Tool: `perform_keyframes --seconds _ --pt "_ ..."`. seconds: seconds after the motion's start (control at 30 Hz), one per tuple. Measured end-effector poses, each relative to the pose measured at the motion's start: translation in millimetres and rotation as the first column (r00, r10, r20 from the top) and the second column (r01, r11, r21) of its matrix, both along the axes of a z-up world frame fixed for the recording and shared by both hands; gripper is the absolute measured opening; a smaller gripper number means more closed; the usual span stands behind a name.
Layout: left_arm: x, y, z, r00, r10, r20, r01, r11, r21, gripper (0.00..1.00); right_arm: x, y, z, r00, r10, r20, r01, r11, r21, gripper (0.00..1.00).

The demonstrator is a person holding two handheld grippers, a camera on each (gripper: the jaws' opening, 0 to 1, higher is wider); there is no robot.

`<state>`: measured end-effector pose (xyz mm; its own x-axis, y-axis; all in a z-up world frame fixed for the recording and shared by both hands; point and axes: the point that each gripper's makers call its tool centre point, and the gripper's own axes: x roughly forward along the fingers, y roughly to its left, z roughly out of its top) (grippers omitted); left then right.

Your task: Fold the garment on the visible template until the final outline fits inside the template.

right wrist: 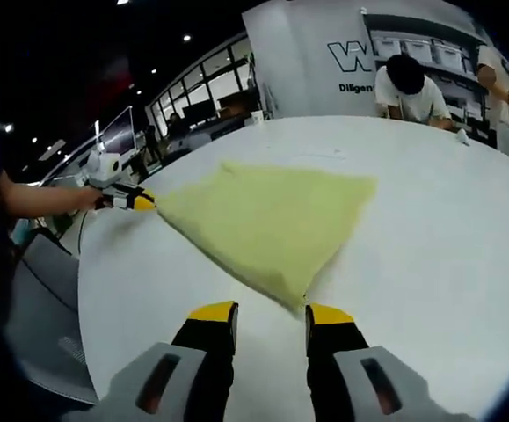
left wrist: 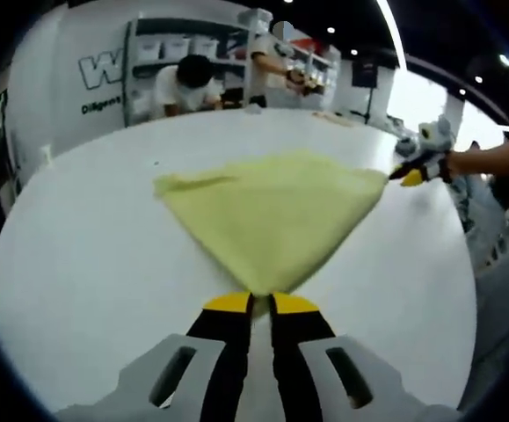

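The yellow garment (left wrist: pixel 272 211) lies spread on the white counter (left wrist: pixel 87 264), pulled out toward a pointed corner on each side, and no template outline can be made out under it from here. In the left gripper view the left tool (left wrist: pixel 261 304) has its yellow tips pressed together right on the near corner of the cloth, so it looks clamped on that corner. In the right gripper view the right tool (right wrist: pixel 270 315) stands with its jaws apart, the near point of the cloth lying just ahead of the gap, not yet pinched. Yet from the other side, the left gripper view shows that same tool's tips (left wrist: pixel 415 174) touching the far corner, so contact is close. This reads as the start of a fold: corners being taken, nothing folded over yet. Next, I'd judge, the right tool needs to close on its corner, then both lift and carry the edge across evenly, keeping the cloth flat. People work at shelves (left wrist: pixel 192 53) beyond.
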<state>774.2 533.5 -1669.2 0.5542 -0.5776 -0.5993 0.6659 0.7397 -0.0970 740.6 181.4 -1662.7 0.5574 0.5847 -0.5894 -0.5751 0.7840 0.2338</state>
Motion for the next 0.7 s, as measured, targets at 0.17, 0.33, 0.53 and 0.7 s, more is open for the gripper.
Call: perform_keyframes --seconds 0.17,0.33,0.53,0.7 --pt "1.2 2.1 0.8 1.0 -0.017 0.008 0.016 0.999 0.032 0.02 -1.4 1.4 -1.1 1.0 0.009 -0.011 -0.009 1.0 -0.003 0.27" --pt "1.7 5.0 2.9 1.0 -0.023 0.015 0.022 0.999 0.039 0.01 -3.3 2.9 -0.9 1.0 0.022 -0.016 -0.022 1.0 -0.001 0.24" --pt "0.0 4.3 3.4 0.999 -0.03 0.013 0.03 0.999 0.039 0.01 -3.9 2.4 -0.9 0.999 0.027 -0.017 -0.027 1.0 -0.003 0.25" --pt "-0.6 3.8 3.1 0.999 -0.033 0.008 0.033 0.999 0.04 0.01 0.9 -2.2 -2.9 1.0 0.02 -0.012 -0.021 1.0 -0.023 0.25"
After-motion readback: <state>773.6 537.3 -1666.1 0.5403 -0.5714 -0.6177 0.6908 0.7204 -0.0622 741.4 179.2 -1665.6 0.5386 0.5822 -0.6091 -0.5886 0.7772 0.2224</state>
